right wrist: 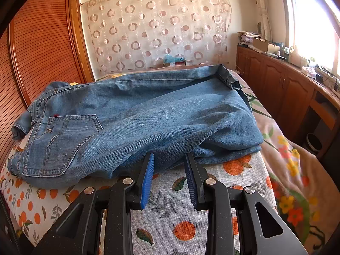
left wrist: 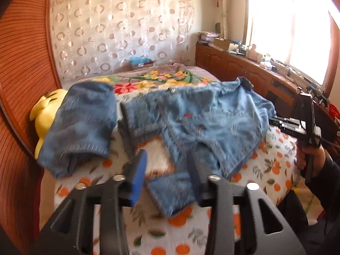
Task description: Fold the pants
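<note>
Blue denim pants (right wrist: 148, 116) lie on the bed, legs folded one over the other, waistband at the left and back pocket (right wrist: 63, 144) up. In the left wrist view the pants (left wrist: 201, 119) lie rumpled, with a leg end (left wrist: 85, 123) at the left and another cuff (left wrist: 170, 193) between the fingers. My left gripper (left wrist: 167, 163) is open above that cuff. My right gripper (right wrist: 169, 159) is open, fingertips at the pants' near edge. The right gripper also shows in the left wrist view (left wrist: 297, 125), hand-held at the right.
The bed has an orange-print sheet (right wrist: 180, 223) and a floral blanket (right wrist: 286, 159). A yellow plush toy (left wrist: 46, 114) lies at the left. A slatted wooden wardrobe (right wrist: 42, 42) stands left; wooden cabinets (right wrist: 276, 80) with clutter run along the window at right.
</note>
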A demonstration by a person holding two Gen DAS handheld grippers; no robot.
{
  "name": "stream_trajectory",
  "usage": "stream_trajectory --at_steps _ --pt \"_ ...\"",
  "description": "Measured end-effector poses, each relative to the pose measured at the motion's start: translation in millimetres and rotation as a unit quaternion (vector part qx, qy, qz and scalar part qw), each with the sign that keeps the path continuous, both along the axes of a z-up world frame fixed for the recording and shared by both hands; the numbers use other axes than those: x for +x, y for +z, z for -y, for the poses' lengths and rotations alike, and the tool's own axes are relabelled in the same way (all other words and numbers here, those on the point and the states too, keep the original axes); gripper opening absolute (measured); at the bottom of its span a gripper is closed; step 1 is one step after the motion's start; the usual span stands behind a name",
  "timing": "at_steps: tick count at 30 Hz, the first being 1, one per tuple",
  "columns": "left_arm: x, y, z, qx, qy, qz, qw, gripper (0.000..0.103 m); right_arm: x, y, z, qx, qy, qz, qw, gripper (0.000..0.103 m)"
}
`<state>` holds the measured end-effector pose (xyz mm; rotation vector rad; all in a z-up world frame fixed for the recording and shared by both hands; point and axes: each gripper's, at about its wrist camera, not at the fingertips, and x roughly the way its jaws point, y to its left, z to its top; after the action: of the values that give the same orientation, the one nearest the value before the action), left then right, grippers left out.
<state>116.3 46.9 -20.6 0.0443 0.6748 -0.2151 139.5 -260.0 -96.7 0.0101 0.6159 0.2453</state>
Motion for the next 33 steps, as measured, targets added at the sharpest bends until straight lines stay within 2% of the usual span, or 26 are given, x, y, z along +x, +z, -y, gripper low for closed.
stream_trajectory --at_steps 6,10,12,14,18,21,27,33 --pt "54.3 2.9 34.0 0.002 -0.04 0.003 0.9992 0.048 2.8 4.9 0.7 -0.01 0.009 -0.013 1.0 0.03" --pt "95.9 -2.2 58.8 0.007 -0.059 -0.006 0.9982 0.048 7.3 16.4 17.9 -0.002 0.01 -0.01 1.0 0.03" --pt "118.0 -7.5 69.7 0.013 -0.065 -0.014 0.9977 0.048 16.0 24.8 32.9 0.003 0.003 -0.007 1.0 0.039" --pt "135.6 -12.7 74.8 0.017 -0.065 -0.022 0.9975 0.048 28.3 33.6 47.6 -0.004 -0.008 0.002 1.0 0.042" --pt "165.4 -23.7 79.5 0.027 -0.062 -0.035 0.9971 0.048 69.1 46.0 68.2 -0.025 -0.017 0.003 1.0 0.042" --pt "180.2 -33.0 76.8 0.028 -0.054 -0.044 0.9972 0.048 111.4 47.7 71.6 -0.036 -0.009 -0.014 0.999 0.042" --pt "191.5 -43.1 74.0 0.037 -0.042 -0.042 0.9976 0.048 203.7 37.9 59.0 -0.067 0.011 -0.066 0.996 0.042" --pt "200.9 -45.3 68.9 0.046 -0.038 -0.041 0.9974 0.048 269.2 34.8 44.4 -0.119 0.027 -0.091 0.988 0.042"
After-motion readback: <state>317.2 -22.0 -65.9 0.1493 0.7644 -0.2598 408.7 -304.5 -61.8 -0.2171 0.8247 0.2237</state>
